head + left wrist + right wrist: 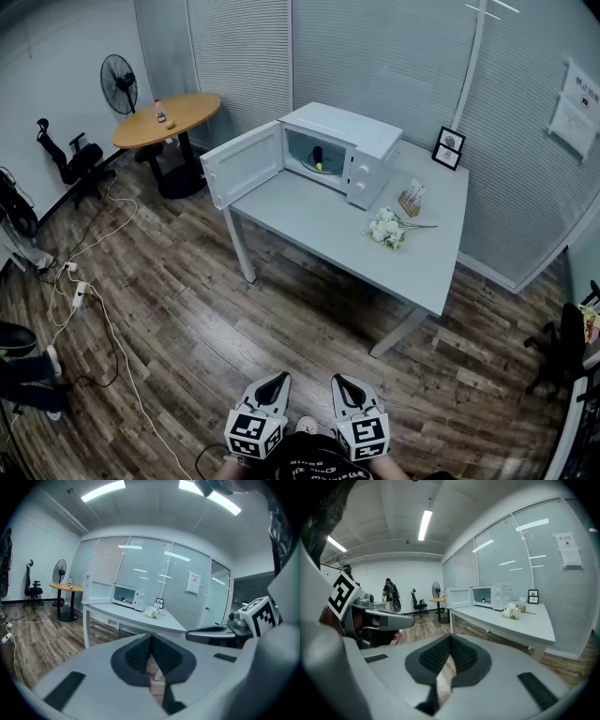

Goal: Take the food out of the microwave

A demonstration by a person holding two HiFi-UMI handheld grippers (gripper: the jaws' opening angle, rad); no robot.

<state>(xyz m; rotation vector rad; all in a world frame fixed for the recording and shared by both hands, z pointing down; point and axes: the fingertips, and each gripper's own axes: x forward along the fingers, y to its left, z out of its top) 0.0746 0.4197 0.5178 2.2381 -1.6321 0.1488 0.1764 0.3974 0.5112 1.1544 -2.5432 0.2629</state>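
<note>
Office: blind-covered glass partitions (375, 56), swivel chair (73, 161)

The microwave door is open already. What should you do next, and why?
Probably step toward the table: the microwave stands far off, its door open, food inside, while the left gripper and right gripper are shut, empty, near the body.

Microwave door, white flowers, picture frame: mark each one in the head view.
microwave door (242, 164), head view, middle of the open door's panel.
white flowers (384, 229), head view, on the cluster of blooms.
picture frame (449, 147), head view, centre of its front face.
</note>
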